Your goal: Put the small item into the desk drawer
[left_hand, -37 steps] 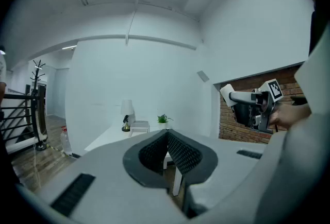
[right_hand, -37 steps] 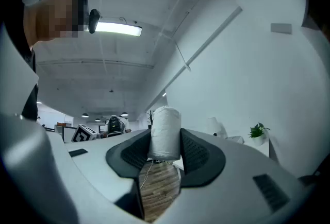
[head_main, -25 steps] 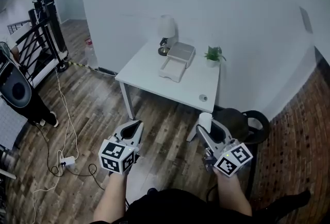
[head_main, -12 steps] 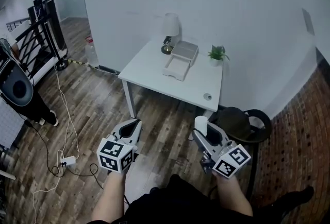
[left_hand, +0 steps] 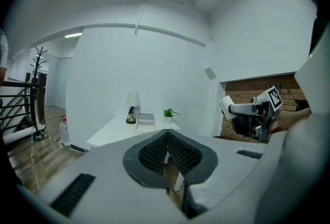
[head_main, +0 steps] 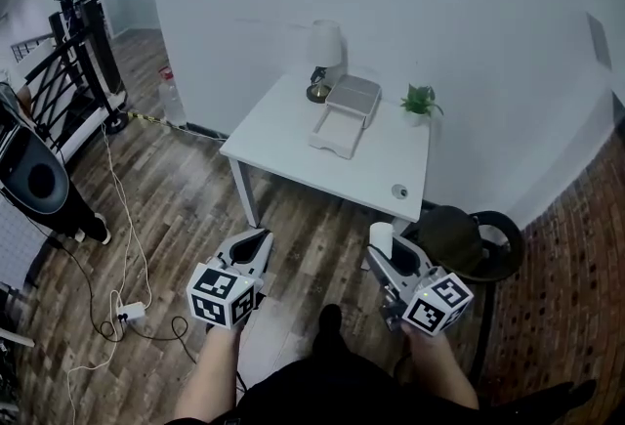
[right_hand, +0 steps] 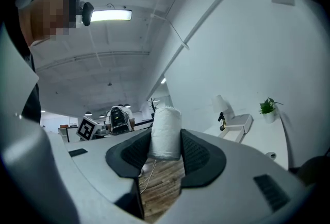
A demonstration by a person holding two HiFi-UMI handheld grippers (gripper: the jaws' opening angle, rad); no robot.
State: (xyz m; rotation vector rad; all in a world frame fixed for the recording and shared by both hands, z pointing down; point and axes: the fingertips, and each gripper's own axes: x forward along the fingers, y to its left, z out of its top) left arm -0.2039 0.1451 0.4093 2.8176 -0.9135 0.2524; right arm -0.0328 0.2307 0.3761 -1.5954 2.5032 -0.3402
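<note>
The small item is a white roll (head_main: 380,235), and my right gripper (head_main: 387,249) is shut on it, its pads pressing both sides; the right gripper view shows the roll (right_hand: 166,133) upright between the jaws. My left gripper (head_main: 259,239) hangs beside it with its jaws shut on nothing, also seen in the left gripper view (left_hand: 166,138). Ahead stands a white desk (head_main: 293,154). On the desk sits a small drawer unit (head_main: 352,96) with its drawer (head_main: 334,132) pulled out. Both grippers are over the wooden floor, short of the desk.
The desk also carries a lamp (head_main: 325,47), a potted plant (head_main: 422,103) and a small round object (head_main: 398,191). A black chair (head_main: 469,242) stands right of the desk. A speaker (head_main: 29,174), cables and a power strip (head_main: 127,311) lie at the left.
Both grippers have sunk a little and moved towards the desk, which now looks slightly nearer. The roll stays gripped in the right gripper.
</note>
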